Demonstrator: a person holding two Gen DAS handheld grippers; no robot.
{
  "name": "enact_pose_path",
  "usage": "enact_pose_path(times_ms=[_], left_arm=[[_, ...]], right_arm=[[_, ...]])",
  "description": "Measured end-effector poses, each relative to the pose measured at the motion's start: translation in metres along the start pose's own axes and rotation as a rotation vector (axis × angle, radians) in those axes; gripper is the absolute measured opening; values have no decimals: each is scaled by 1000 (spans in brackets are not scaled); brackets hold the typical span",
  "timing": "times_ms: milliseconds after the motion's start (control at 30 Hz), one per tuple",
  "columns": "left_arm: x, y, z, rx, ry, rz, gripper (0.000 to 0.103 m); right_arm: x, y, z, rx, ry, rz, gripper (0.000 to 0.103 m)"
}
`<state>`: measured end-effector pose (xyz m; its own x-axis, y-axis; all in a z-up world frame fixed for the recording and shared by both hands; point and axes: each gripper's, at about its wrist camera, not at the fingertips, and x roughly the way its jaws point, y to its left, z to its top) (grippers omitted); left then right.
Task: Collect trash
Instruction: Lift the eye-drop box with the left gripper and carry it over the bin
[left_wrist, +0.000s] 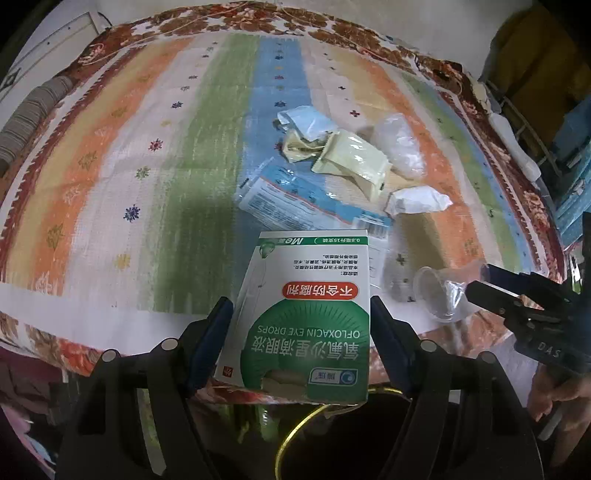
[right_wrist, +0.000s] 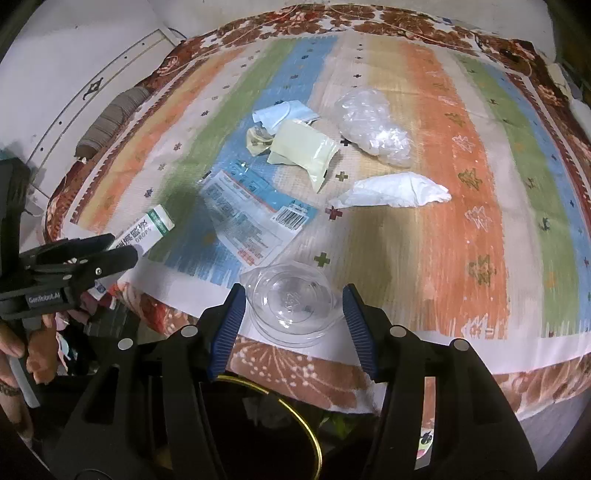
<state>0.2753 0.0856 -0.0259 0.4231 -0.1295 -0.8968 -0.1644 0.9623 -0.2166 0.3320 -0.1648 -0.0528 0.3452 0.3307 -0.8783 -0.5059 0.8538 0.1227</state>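
At lower centre of the left wrist view, the left gripper is clamping the eye-drop box, a white and green carton printed upside down with "OFLOXACIN EYE DROPS"; both blue pads are pressing its side walls. Below the box, the gold rim of a dark bin is showing at the bottom edge of the frame.

At lower centre of the right wrist view, the right gripper is straddling a clear plastic cup, which is lying near the table's front edge. The fingers are standing either side of the cup, but whether the pads are touching it cannot be told. The left wrist view is showing the cup at the tips of the right gripper.

Remaining items, all lying on the striped tablecloth:
- printed blue-and-white plastic wrapper, flat, centre left of the right wrist view;
- pale yellow pouch, just above the wrapper;
- crumpled blue-white packet, touching the pouch at its upper left;
- clear crumpled bag, upper centre;
- white crumpled tissue, right of centre, apart from the bag.
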Motion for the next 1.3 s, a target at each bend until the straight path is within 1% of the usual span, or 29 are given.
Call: enact_pose_path(times_ms=[167, 267, 400, 533, 567, 600, 633, 700, 800, 1033, 1167, 1300], left_arm=[[-10, -8, -11, -2, -17, -14, 73], [-19, -14, -19, 8, -30, -11, 73], [-34, -20, -31, 2, -60, -45, 73], [-38, -23, -43, -6, -63, -68, 73], [-38, -23, -46, -12, -61, -78, 73], [-39, -23, -48, -16, -60, -86, 73], [-39, -23, -51, -20, -60, -94, 73], [-40, -25, -57, -20, -59, -101, 73], [-39, -29, -66, -15, -52, -101, 73], [-40, -29, -74, -20, -53, -108, 73], [-38, -26, -81, -36, -39, -105, 73], [-34, -26, -98, -56, -15, -119, 73]], right_arm=[[-9, 2, -11, 1, -13, -2, 50], [-12, 5, -20, 5, -19, -4, 49], [-22, 10, -32, 10, -36, 16, 47], [-29, 14, -44, 14, -48, 28, 44], [-30, 14, -46, 16, -47, 28, 30], [-30, 13, -49, 24, -39, 28, 22], [-30, 12, -52, 32, -36, 28, 20], [-30, 11, -58, 43, -25, 34, 20], [-31, 12, -66, 39, -23, 18, 20], [-31, 17, -78, 29, -12, 8, 20], [-36, 21, -91, 18, -22, -7, 20], [-45, 27, -109, 13, -39, 9, 20]])
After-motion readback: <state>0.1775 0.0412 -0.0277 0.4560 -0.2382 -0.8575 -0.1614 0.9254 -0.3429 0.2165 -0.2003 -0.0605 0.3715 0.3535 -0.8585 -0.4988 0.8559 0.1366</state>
